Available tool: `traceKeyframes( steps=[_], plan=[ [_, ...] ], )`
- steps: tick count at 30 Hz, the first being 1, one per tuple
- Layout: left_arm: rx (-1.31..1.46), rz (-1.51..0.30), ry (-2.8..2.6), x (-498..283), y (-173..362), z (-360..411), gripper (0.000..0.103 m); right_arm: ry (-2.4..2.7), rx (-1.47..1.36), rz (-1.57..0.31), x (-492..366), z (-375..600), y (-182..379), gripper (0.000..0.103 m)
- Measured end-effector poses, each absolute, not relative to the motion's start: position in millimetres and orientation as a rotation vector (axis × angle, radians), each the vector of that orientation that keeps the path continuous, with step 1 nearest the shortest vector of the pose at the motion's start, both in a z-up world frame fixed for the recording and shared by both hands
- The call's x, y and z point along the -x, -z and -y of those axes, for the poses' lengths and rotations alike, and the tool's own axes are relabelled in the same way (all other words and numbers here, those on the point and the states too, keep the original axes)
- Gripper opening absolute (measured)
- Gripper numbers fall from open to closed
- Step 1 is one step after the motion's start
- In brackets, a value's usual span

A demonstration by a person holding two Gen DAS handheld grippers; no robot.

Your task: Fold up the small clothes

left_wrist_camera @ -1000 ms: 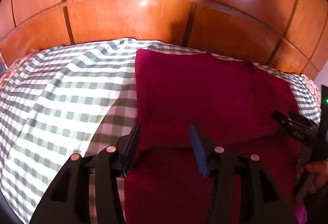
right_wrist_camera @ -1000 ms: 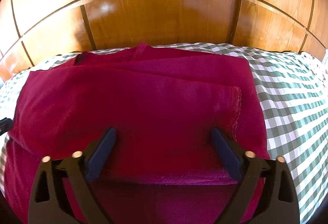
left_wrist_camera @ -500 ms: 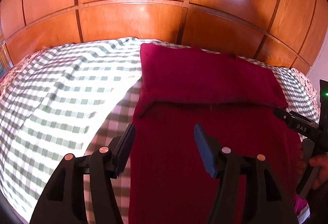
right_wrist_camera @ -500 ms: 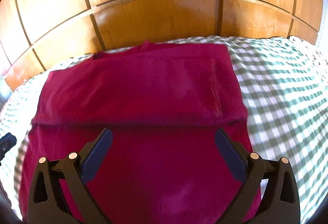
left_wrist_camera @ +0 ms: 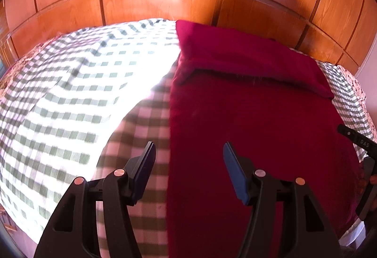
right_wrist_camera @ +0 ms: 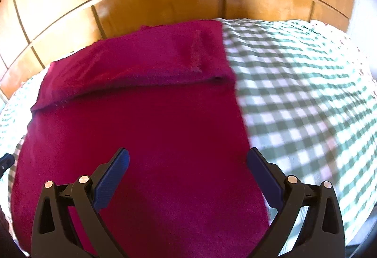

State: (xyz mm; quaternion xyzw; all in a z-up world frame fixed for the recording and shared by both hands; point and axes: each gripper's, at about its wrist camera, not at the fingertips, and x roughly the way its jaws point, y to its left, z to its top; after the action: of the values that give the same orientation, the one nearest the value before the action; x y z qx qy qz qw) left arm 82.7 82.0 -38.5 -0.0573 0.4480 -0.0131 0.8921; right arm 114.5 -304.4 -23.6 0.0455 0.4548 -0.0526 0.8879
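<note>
The left gripper (left_wrist_camera: 188, 163) hangs above the bed with its jaws spread apart and nothing between them. Its left finger (left_wrist_camera: 145, 170) sits over the checked sheet, its right finger (left_wrist_camera: 235, 173) over the red cloth, so the garment's left edge runs up between the two, toward twelve o'clock.

The right gripper (right_wrist_camera: 187, 170) is likewise wide open and holds nothing. Its left finger (right_wrist_camera: 110, 182) is over the cloth and its right finger (right_wrist_camera: 265, 180) lies just at the cloth's right edge, where red meets the checks. From the left wrist view the tip of the right gripper (left_wrist_camera: 355, 140) shows at about three o'clock, near the cloth's right border, with a bit of the person's hand (left_wrist_camera: 373, 180) on its handle below.

The crimson garment (left_wrist_camera: 247, 116) lies flat on the bed, apart from both grippers so far as I can tell. Its far end has been turned back toward the near side, making a doubled band (right_wrist_camera: 141, 67) across the top at about twelve o'clock; the folded edge runs side to side, and a stitched hem shows on that band toward one o'clock in the right wrist view.

The green-and-white checked sheet (left_wrist_camera: 77, 97) spreads out at nine o'clock of the left gripper, bright with sun, and another stretch of it (right_wrist_camera: 306, 93) lies at two o'clock of the right one. Beyond the bed, at twelve o'clock, stands a panelled wooden headboard (left_wrist_camera: 165, 1).
</note>
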Motion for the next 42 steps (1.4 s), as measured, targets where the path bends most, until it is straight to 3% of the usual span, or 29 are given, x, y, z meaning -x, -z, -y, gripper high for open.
traceKeyframes(
  steps=[7,10,16,18,19,21,22,31,40,41,42],
  plan=[
    [0.115,-1.011,0.123,-49,48,-99,0.058,0.091,-0.148,-1.000,-75,334,28,0.099],
    [0.123,-1.045,0.225,-29,51,-100,0.048,0.028,-0.180,-1.039,-47,338,31,0.095],
    [0.149,-1.104,0.383,3,57,-95,0.026,-0.072,-0.168,-1.115,4,332,29,0.066],
    [0.141,-1.109,0.428,10,56,-87,0.013,-0.099,-0.170,-1.145,16,331,30,0.049],
    [0.129,-1.100,0.445,13,54,-84,0.011,-0.107,-0.171,-1.155,17,330,30,0.045],
    [0.147,-1.079,0.480,13,46,-84,0.009,-0.141,-0.198,-1.177,20,330,29,0.018],
    [0.205,-1.064,0.513,6,39,-92,0.009,-0.158,-0.209,-1.177,20,329,26,0.011],
    [0.529,-0.929,0.582,-56,6,-122,0.009,-0.220,-0.371,-0.980,-43,332,-19,0.009],
    [0.663,-0.973,0.402,-166,21,-130,0.013,-0.136,-0.422,-0.954,-146,345,-18,0.010],
    [0.672,-0.963,0.392,-172,20,-130,0.022,-0.130,-0.432,-0.941,-156,347,-20,0.016],
    [0.682,-0.957,0.380,-176,19,-131,0.030,-0.130,-0.443,-0.934,-160,348,-21,0.032]
  ],
)
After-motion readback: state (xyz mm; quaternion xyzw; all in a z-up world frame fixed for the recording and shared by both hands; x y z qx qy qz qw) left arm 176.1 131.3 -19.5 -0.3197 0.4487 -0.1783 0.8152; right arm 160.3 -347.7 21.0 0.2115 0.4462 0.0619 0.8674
